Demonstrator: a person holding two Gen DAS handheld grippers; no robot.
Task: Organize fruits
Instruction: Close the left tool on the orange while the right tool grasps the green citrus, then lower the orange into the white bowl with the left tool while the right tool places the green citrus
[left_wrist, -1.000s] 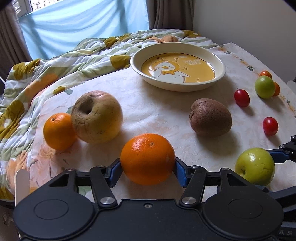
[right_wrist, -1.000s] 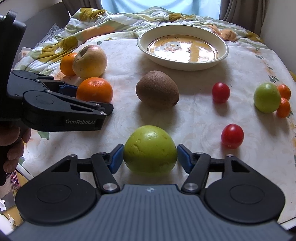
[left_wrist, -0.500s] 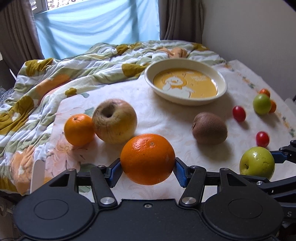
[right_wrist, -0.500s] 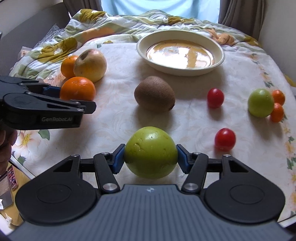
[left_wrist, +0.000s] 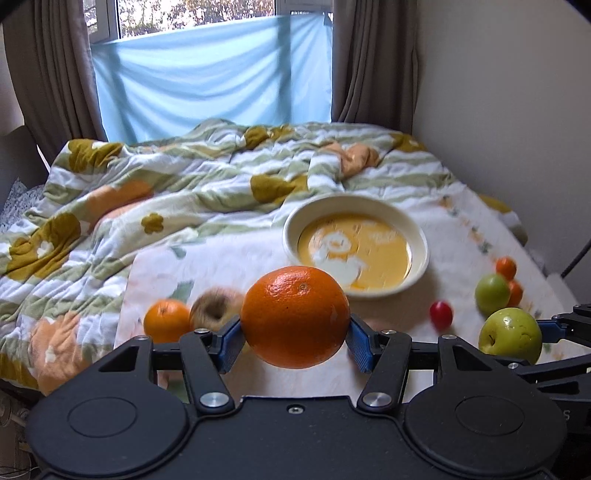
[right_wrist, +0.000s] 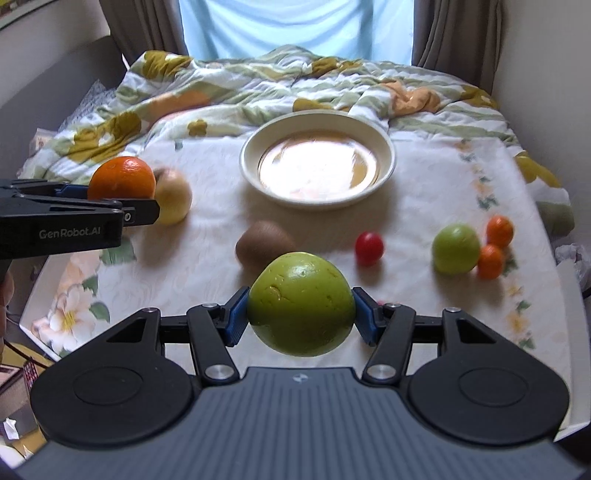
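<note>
Orange (left_wrist: 295, 316) clamped in left hand-held gripper (left_wrist: 293, 345), clear of table (left_wrist: 258, 258).

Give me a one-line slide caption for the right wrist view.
Right gripper holds a green apple above the table, facing the empty bowl; left gripper carries an orange.

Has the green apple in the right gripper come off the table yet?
Yes. The green apple is raised off the table, now overlapping the kiwi.
</note>
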